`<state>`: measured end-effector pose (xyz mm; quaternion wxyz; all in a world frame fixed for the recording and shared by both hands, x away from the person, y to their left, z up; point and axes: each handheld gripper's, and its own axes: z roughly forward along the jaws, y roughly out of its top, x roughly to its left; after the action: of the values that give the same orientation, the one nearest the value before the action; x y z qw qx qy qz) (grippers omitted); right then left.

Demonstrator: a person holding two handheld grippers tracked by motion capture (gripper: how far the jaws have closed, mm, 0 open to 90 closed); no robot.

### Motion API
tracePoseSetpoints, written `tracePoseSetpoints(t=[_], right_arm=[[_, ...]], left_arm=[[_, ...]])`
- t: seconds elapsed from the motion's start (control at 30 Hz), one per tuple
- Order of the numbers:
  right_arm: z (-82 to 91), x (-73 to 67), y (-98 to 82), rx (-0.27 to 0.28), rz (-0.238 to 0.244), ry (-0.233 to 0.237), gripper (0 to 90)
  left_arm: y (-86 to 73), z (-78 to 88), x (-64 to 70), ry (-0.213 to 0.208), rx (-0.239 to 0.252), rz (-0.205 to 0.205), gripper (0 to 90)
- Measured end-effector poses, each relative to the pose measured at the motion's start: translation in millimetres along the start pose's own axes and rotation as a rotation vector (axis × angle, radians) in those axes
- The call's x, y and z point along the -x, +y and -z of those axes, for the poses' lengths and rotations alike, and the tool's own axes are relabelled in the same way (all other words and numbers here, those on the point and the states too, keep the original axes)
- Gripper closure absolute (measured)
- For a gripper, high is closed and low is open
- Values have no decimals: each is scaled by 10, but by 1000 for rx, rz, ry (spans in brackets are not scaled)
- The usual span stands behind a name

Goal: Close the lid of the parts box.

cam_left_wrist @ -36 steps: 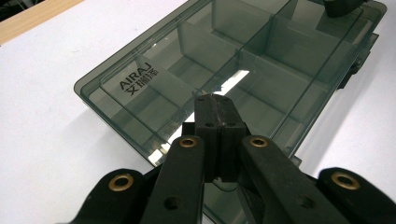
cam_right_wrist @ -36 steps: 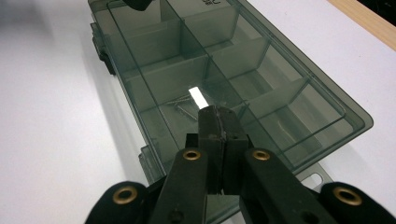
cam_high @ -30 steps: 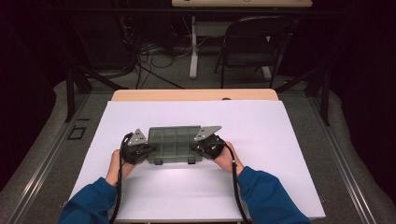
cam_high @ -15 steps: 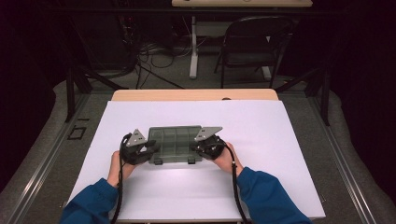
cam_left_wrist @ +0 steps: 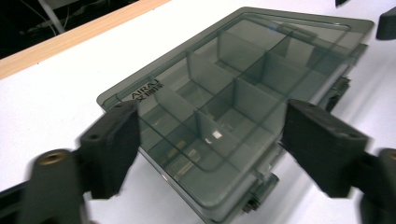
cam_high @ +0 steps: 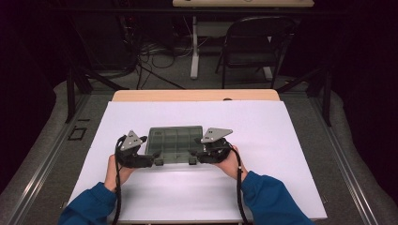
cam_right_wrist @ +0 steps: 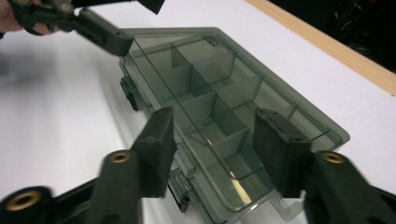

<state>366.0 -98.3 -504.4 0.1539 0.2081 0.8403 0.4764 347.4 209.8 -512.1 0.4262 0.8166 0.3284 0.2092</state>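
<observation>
Smoky, see-through plastic organizer box (cam_high: 174,143), flat and rectangular, lid shut, lying at the near middle of the white counter (cam_high: 281,140). Inside, thin upright dividers forming a grid of compartments, all apparently empty. Raised lettering "AIRAJ" (cam_left_wrist: 147,90) along one lid edge, with smaller characters beside it too small to read. Dark latches (cam_high: 192,160) on the near long side. Pale wood strip (cam_high: 195,95) at the far edge of the counter. Left tongs (cam_left_wrist: 210,140), matte black with blocky pads, just been spreading, now apart astride the box's left end without pressing. Right tongs (cam_right_wrist: 212,147) likewise just been spreading, apart over the right end, pads clear of the plastic.
</observation>
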Motion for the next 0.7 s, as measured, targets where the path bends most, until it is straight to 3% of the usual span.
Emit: tracePoseSetpoints(t=[0.23,0.4,0.7], right_arm=[[199,-40,-13,39,-7,-19,345],[367,-75,-48,57,-8,-64,270],[662,-127,-155,89,-7,-114,177]], left_arm=[[-20,134,67,1,31,-2,130],[-49,215,98,9,42,-3,104],[-138,367,147,19,37,0,57]])
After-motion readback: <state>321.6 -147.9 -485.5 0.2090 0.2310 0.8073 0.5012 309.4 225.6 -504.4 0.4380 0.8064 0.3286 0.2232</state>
